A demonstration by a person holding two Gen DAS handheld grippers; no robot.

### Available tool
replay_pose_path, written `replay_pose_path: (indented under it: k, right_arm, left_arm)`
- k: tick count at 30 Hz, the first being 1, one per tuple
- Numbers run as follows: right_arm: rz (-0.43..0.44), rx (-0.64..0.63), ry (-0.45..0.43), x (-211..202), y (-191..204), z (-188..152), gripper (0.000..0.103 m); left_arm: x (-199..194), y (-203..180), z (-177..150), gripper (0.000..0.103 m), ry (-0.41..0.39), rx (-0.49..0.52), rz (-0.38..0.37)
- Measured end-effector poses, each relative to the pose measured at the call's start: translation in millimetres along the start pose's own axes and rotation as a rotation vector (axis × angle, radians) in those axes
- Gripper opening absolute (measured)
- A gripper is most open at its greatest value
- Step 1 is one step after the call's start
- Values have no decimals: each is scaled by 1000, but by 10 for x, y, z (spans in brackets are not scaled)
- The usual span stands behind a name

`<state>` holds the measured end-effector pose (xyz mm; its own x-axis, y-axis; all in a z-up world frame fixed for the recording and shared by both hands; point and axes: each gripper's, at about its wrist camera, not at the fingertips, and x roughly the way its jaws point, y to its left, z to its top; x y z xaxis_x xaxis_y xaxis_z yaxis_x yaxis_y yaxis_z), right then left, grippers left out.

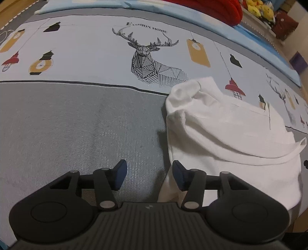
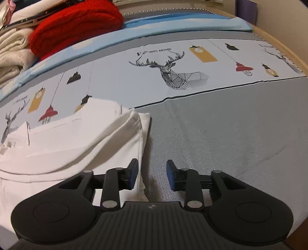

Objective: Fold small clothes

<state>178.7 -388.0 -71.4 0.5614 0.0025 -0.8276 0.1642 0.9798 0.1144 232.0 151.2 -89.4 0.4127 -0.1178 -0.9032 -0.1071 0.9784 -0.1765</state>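
Note:
A small white garment (image 1: 221, 130) lies partly folded on the grey and deer-printed bedspread (image 1: 77, 123). In the left wrist view it sits to the right, its left edge running down beside my left gripper (image 1: 149, 174), which is open; the right pad hangs over the cloth edge, the left pad over bare grey fabric. In the right wrist view the same garment (image 2: 67, 142) lies at the left. My right gripper (image 2: 152, 173) is open, its left pad over the garment's right edge, its right pad over the grey spread. Neither pair of pads presses cloth.
A red knitted item (image 2: 77, 25) and cream clothes (image 2: 13, 53) are stacked at the far left of the bed. A light blue sheet (image 2: 173, 23) runs along the back. Yellow plush toys (image 1: 259, 9) sit beyond the bed's far edge.

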Motion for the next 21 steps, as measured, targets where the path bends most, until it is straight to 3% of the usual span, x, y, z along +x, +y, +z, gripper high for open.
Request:
replay_pose_path:
  k: [9,17,19,20,21]
  right_arm:
    - [-18,-40,21,345,110,198,37]
    - [-13,-9,-13,618,177,444,37]
    - [-5,-12,-24,657,200,486,31]
    - [-1,-14,-33,668,211,506,25]
    - [8,-15,-38,681,220,525,9]
  left_arm:
    - [151,-217,266,57,-41,23,-6]
    - [295,-200,542,56,-99,-39,-21]
    - [315,-192,597,48,-111,-56,-38]
    - [332,-199,618,30,-109,-52,-49]
    - [359,-216,639,10,-101,-38,-64]
